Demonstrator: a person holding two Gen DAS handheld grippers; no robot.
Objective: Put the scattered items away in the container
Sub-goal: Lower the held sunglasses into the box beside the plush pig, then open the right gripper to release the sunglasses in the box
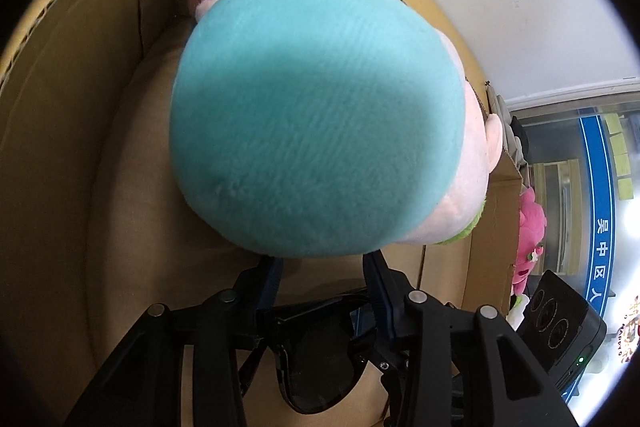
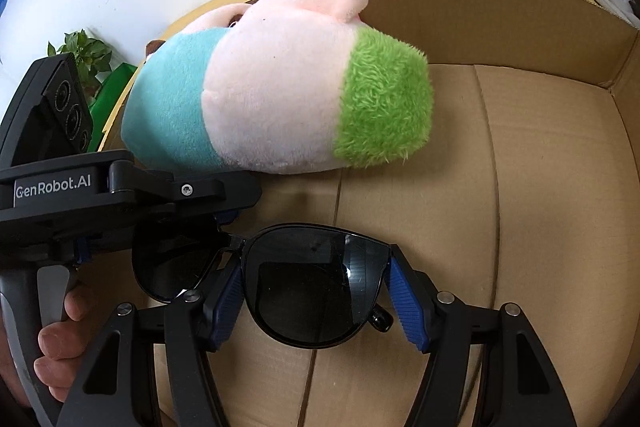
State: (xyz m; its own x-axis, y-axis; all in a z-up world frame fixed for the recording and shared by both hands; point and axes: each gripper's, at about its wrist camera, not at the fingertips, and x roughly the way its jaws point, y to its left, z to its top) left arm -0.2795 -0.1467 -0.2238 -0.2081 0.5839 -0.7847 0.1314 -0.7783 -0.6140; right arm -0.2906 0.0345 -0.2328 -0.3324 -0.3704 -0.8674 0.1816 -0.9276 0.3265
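Observation:
A plush toy [image 1: 316, 131] with teal, pink and green bands lies on its side in the cardboard box [image 1: 80, 147], its green end [image 2: 384, 103] towards the box's middle. My left gripper [image 1: 324, 263] sits just under the toy's teal end, which hides its fingertips; nothing shows between the visible parts of the blue pads [image 1: 274, 279]. In the right wrist view the left gripper [image 2: 236, 203] reaches in from the left. Black sunglasses [image 2: 316, 287] hang low over the box floor [image 2: 540, 187], one lens clamped between my right gripper's [image 2: 314, 263] pads. The sunglasses [image 1: 320, 355] also show below the left fingers.
The box walls [image 2: 500, 15] rise behind and to the right. A pink plush [image 1: 530, 239] and a black device [image 1: 556, 323] sit beyond the box's right side. A potted plant [image 2: 86, 55] stands by the white wall. A person's hand [image 2: 60, 339] holds the left gripper's handle.

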